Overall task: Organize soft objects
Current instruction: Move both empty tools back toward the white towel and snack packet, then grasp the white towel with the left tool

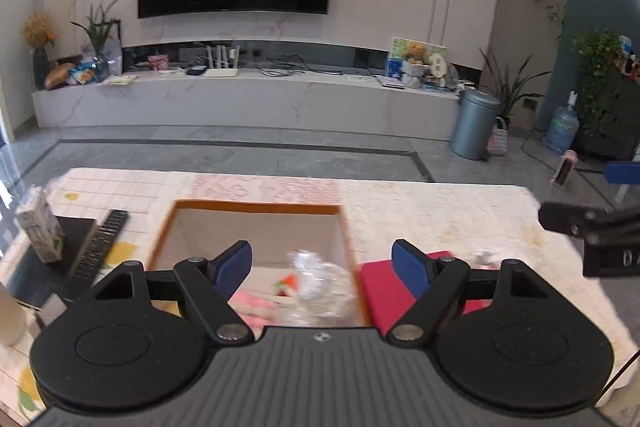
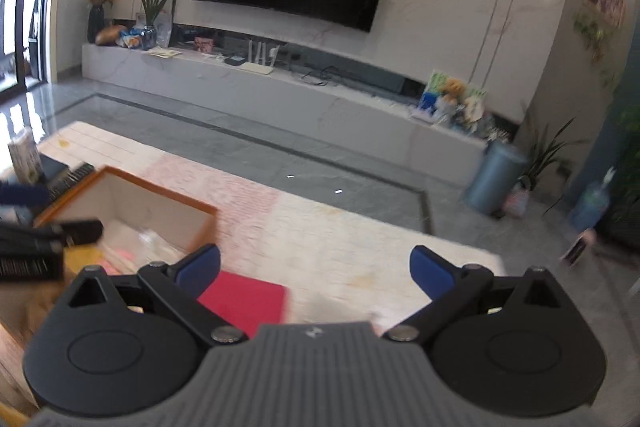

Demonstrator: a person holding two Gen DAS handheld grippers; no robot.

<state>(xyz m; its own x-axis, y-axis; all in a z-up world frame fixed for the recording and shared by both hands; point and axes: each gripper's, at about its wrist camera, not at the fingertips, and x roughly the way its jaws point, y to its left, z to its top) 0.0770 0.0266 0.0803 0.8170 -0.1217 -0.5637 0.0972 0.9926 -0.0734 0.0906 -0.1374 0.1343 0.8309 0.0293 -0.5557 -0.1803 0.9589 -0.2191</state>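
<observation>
An open box (image 1: 256, 205) with an orange rim stands on the table; it also shows in the right wrist view (image 2: 132, 187). Inside lie a pink soft item (image 1: 256, 301) and a crumpled clear plastic bag (image 1: 320, 283). A red cloth (image 1: 384, 287) lies flat to the right of the box, also seen in the right wrist view (image 2: 244, 301). My left gripper (image 1: 322, 263) is open and empty above the box's near edge. My right gripper (image 2: 316, 267) is open and empty above the table, just right of the red cloth.
A tissue pack (image 1: 40, 229) and a black remote (image 1: 100, 247) lie left of the box on the patterned tablecloth (image 1: 440, 215). A small clear wrapper (image 1: 486, 257) lies right of the red cloth. The right gripper's body (image 1: 592, 231) shows at the right edge.
</observation>
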